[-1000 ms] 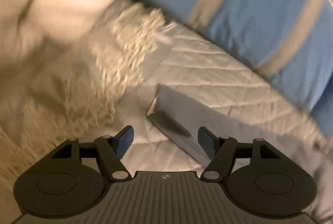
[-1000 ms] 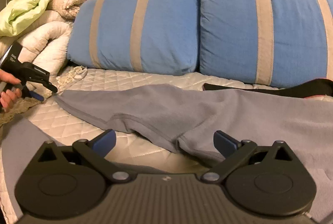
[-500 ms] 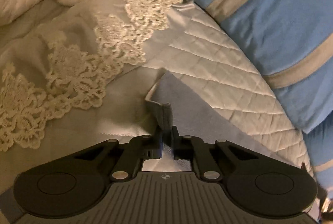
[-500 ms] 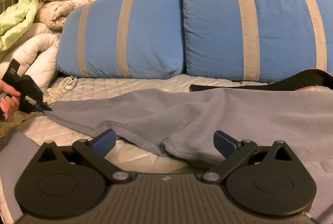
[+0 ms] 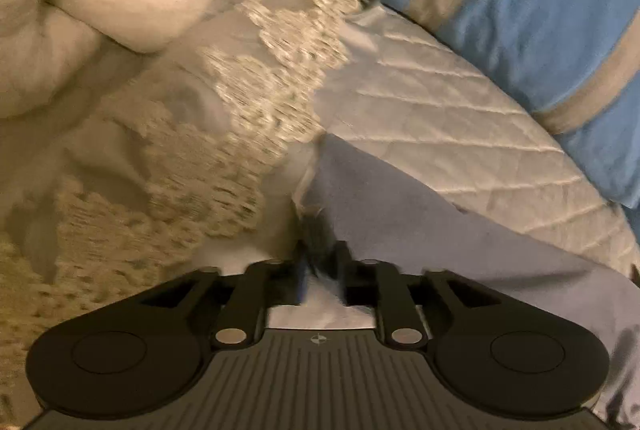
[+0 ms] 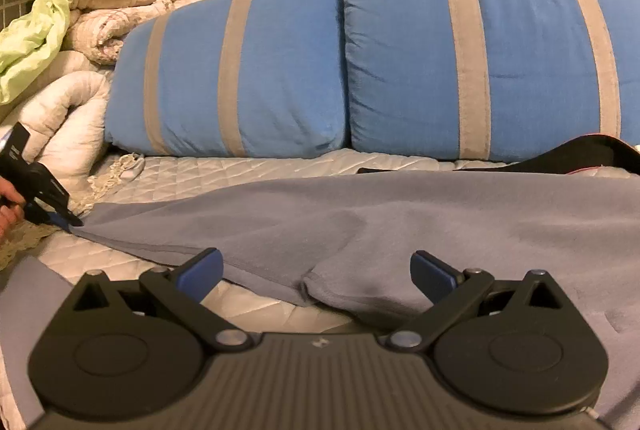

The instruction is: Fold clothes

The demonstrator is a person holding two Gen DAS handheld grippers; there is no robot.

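Grey garment (image 6: 360,214), spread on the bed (image 6: 224,170), has its sleeve tip (image 5: 320,230) between the narrowly parted, opening jaws of the left gripper (image 5: 320,262), while the right gripper (image 6: 316,270) is held wide open and empty above the fabric, so a firmer regrip seems needed before folding

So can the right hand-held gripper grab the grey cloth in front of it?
Probably yes. The right hand-held gripper is open, and the grey cloth lies just ahead on the bed with its folded edge between the fingers and nothing in the way.

Two blue pillows (image 6: 344,70) with grey stripes on quilted bedspread (image 6: 224,170); folded blankets (image 6: 92,14) stacked left; lace trim (image 5: 256,118).
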